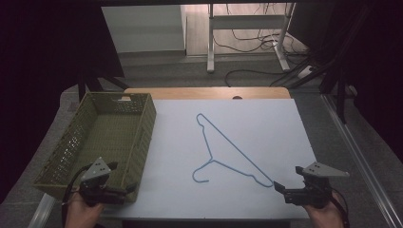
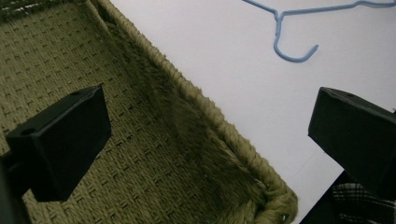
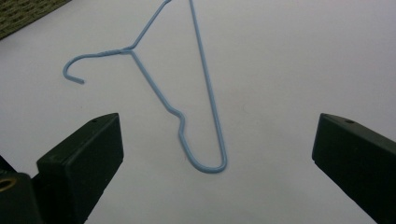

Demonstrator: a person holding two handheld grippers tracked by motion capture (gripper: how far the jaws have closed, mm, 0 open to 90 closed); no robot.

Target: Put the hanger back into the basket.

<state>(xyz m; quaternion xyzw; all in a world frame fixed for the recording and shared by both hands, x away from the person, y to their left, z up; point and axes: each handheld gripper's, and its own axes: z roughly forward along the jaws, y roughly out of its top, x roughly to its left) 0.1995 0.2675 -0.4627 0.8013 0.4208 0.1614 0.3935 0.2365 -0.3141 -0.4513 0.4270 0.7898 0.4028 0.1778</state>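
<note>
Hanger [image 1: 228, 151], the blue wire one, lies flat on the white tabletop [image 1: 275, 128], roughly at its middle, with its hook end turned toward you and its near shoulder loop just ahead of your right gripper [image 1: 279, 187]. That gripper's jaws stand spread wide with nothing between them; in the right gripper view the rounded shoulder bend [image 3: 210, 165] sits between the two black jaws but untouched. Your left gripper [image 1: 124, 191] hovers over the near right corner of the basket, jaws likewise spread and empty.

To take the wire well, I'd bring the right jaws low until they almost graze the tabletop, straddle the shoulder loop where two wires run close together, and close squarely across both. Thin wire lying flat tends to slip under the pads, so a slight tilt of the jaws may help scoop it.

Olive woven basket [image 1: 71, 142] stands at the left edge of the tabletop, well apart from the hanger; what you can see of its inside holds nothing
</note>
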